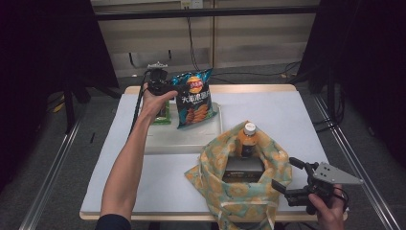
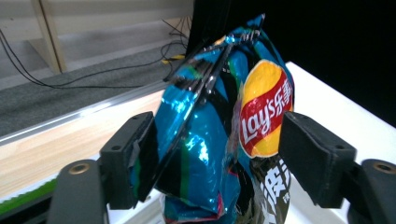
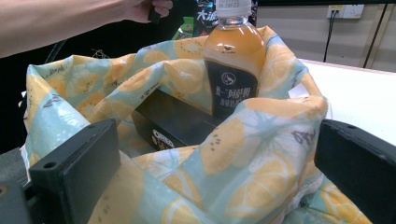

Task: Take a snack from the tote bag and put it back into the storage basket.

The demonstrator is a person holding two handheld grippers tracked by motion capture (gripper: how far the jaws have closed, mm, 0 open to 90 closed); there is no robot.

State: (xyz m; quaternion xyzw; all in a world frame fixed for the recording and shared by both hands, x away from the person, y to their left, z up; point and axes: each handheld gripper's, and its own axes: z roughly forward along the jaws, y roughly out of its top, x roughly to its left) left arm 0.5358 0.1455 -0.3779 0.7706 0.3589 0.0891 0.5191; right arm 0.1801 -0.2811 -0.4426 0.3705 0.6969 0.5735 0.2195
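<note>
A blue Lay's chips bag (image 1: 194, 98) stands upright at the back of a white tray (image 1: 182, 141). My left gripper (image 1: 178, 91) reaches it from the left, near the bag's top. In the left gripper view the chips bag (image 2: 215, 140) sits between the jaws of my left gripper (image 2: 215, 158). One pad lies against the foil and the other stands clear, so the gripper is open. My right gripper (image 1: 287, 175) is open at the right rim of a lemon-print cloth bag (image 1: 239, 191). The cloth bag (image 3: 233, 163) holds an orange drink bottle (image 3: 233, 60) and a black box (image 3: 173, 121).
A green packet (image 1: 163, 117) lies in the tray behind my left hand. The bottle (image 1: 248, 139) stands upright in the cloth bag, above the black box (image 1: 243, 168). The white table top (image 1: 287, 115) spreads to the right of the tray, and cables run over the floor beyond.
</note>
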